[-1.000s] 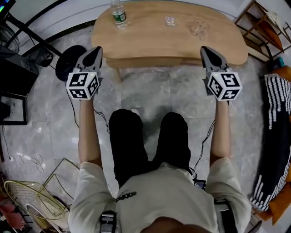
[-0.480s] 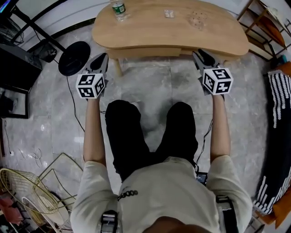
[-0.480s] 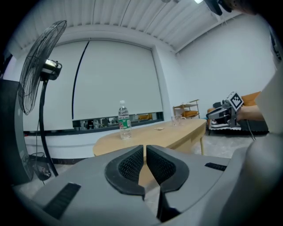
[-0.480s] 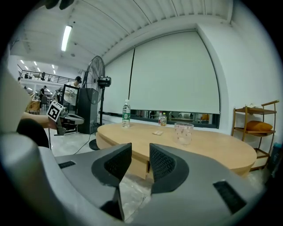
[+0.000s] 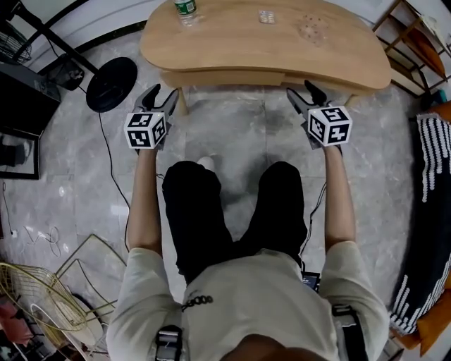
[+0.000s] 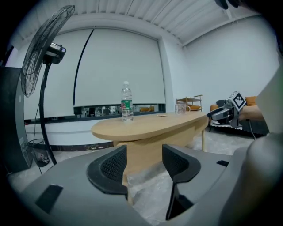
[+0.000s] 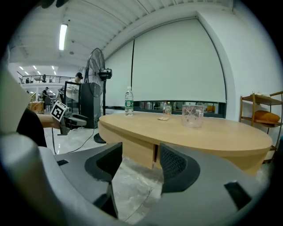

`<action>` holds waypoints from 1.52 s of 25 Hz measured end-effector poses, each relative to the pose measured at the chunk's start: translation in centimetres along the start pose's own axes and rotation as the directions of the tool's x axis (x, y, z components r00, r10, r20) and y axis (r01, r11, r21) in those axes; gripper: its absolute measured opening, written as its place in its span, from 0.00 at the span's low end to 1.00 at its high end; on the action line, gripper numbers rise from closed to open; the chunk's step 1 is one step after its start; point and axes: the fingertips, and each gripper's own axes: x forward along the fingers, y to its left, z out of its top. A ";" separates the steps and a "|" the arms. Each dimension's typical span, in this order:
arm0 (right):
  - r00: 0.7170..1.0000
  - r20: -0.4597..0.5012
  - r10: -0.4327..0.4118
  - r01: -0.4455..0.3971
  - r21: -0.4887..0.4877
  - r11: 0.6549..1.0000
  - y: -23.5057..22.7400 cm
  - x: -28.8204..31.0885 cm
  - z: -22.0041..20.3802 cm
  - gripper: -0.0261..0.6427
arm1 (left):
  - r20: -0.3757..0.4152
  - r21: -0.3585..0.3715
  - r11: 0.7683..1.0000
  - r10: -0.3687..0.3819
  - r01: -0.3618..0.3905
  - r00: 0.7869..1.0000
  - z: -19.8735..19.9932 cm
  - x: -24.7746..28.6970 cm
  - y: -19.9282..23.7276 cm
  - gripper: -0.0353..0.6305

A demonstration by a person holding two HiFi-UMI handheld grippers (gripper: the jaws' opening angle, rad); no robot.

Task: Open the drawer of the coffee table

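Lowered since the earlier frame, our two tools, left gripper [image 5: 161, 94] and right gripper [image 5: 301, 90], have just been opening their jaws, both empty. One coffee table [image 5: 232, 44] bears one bottle [image 5: 184, 8]; its drawer [image 5: 225, 78] sits closed just ahead of both.

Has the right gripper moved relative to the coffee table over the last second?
Yes. The right gripper has sunk from overlapping the near edge of the coffee table to below it. Its jaws have just been opening, nothing between them.

bottle [image 5: 184, 9] left, glass [image 7: 192, 115] right on coffee table [image 5: 232, 49]
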 end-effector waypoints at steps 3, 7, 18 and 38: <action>1.000 -0.025 0.019 -0.019 0.010 1.000 0.0 1.7 -1.3 0.42 | -0.022 -0.008 1.000 -0.014 0.014 1.000 -1.2 1.2 0.4 0.49; 0.997 -0.062 0.038 -0.036 0.025 0.999 0.0 4.1 -3.0 0.44 | -0.055 -0.029 0.999 -0.033 0.031 0.998 -2.8 2.9 1.1 0.53; 0.995 -0.095 0.039 -0.036 0.035 0.999 -0.9 9.4 -5.5 0.45 | -0.067 -0.065 0.998 -0.015 0.011 0.998 -5.4 7.0 3.3 0.60; 0.999 -0.043 -0.009 0.013 0.095 0.995 -0.6 11.0 -4.8 0.43 | -0.046 -0.181 0.983 -0.016 0.008 0.999 -5.1 8.5 3.8 0.60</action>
